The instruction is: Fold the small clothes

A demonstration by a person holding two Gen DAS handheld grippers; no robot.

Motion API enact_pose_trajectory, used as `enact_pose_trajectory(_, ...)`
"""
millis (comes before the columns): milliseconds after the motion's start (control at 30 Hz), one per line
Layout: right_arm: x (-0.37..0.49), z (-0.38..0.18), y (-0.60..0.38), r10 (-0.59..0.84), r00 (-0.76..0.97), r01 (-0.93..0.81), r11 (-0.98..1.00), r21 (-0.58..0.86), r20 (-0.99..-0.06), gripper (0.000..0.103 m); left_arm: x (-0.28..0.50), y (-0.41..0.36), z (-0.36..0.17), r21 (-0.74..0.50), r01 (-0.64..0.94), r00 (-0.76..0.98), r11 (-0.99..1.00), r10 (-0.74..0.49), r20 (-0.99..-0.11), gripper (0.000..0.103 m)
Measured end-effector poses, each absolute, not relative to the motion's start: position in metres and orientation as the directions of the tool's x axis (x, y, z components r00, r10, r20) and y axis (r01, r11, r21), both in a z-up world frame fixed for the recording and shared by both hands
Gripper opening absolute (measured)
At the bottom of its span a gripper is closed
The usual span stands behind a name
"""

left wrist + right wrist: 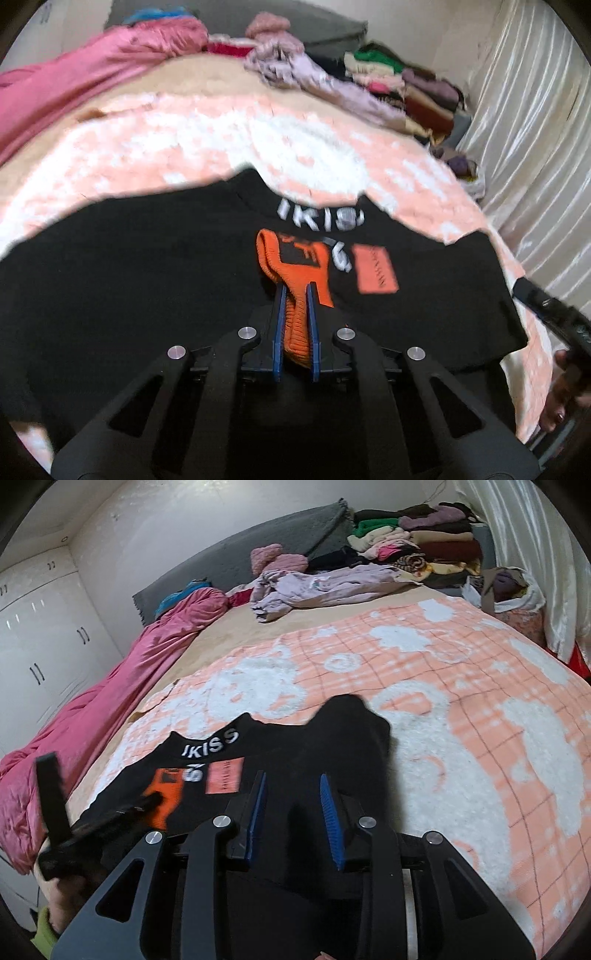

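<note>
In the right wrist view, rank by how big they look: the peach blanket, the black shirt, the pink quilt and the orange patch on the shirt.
1. peach blanket
2. pink quilt and black shirt look alike; nearness makes it unsure
3. orange patch

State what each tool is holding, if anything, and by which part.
The left tool is shut on the black top's orange cuff, gripping its ribbed edge. The right tool is open, holding nothing.

The bed (229,642) carries a peach-and-white blanket (461,701), a black garment (332,738) spread on it, a pink quilt (110,701) alongside, lilac clothes (314,587) and a folded stack (424,542) beyond.
</note>
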State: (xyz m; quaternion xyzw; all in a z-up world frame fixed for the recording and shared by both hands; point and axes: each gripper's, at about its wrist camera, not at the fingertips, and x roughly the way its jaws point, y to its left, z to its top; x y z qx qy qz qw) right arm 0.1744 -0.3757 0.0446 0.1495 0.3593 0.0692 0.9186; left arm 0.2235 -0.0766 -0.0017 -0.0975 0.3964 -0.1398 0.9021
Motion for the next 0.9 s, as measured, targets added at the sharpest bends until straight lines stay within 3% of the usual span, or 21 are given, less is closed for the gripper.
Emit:
enact_pose_trajectory(133, 0.176, 0.042, -0.376, 0.224, 0.729, -0.013, 0.949, 0.314, -0.647, 0.03, 0.206, -0.054, 0.021, -0.225, 0.15, 0.713, 0.963, -0.263, -0.65, 0.004)
enact_pose_trajectory(367, 0.191, 0.033, -0.351, 0.218, 0.69, -0.049, 0.966, 0.255, -0.69, 0.03, 0.213, -0.024, 0.015, -0.168, 0.07, 0.718, 0.983, -0.167, -0.676, 0.005)
enact_pose_trajectory(533, 0.204, 0.016, -0.335, 0.167, 0.639, -0.06, 0.984, 0.168, -0.751, 0.038, 0.219, -0.013, 0.0, -0.102, 0.027, 0.704, 0.994, -0.091, -0.704, 0.005)
enact_pose_trajectory(667, 0.21, -0.009, -0.334, 0.107, 0.577, -0.042, 0.994, 0.101, -0.81, 0.038, 0.221, 0.003, -0.005, -0.129, -0.009, 0.679, 0.992, -0.089, -0.729, 0.005)
enact_pose_trajectory(767, 0.206, -0.011, -0.328, 0.082, 0.585, -0.061, 0.997, 0.057, -0.807, 0.039, 0.213, 0.009, 0.007, -0.128, -0.02, 0.711, 0.992, -0.076, -0.699, 0.005)
enact_pose_trajectory(833, 0.201, -0.006, -0.327, 0.112, 0.599, -0.077, 0.994, 0.082, -0.793, 0.048, 0.204, 0.007, 0.019, -0.126, 0.0, 0.735, 0.992, -0.086, -0.672, 0.005)
enact_pose_trajectory(900, 0.193, 0.001, -0.322, 0.155, 0.619, -0.108, 0.988, 0.111, -0.77, 0.048, 0.199, -0.002, 0.024, -0.108, 0.03, 0.741, 0.994, -0.095, -0.664, 0.007)
